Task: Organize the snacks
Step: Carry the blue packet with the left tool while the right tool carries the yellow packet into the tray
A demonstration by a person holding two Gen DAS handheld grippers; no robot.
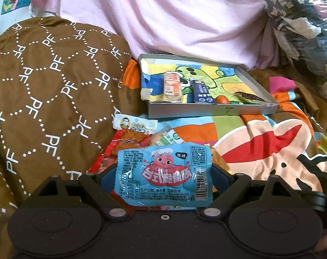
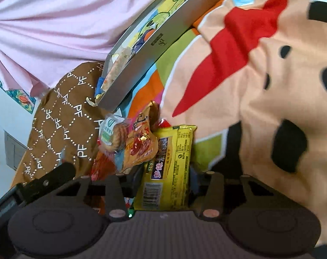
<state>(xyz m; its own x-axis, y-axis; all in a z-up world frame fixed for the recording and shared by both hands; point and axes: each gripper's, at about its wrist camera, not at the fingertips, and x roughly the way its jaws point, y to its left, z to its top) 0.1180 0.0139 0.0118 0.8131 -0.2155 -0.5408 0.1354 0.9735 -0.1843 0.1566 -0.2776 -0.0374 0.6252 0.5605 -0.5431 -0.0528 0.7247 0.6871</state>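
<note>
Gripping the light, crinkly blue sausage packet (image 1: 163,176) across its width, the left gripper (image 1: 163,172) holds it near the shallow grey box (image 1: 213,110), while the right gripper (image 2: 166,172) clamps the slippery yellow snack packet (image 2: 167,168) mid-body over the pile.

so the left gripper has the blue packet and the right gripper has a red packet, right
Not quite: the right gripper has a yellow packet, not a red one, as the right wrist view shows. The left gripper does have the blue packet.
</note>
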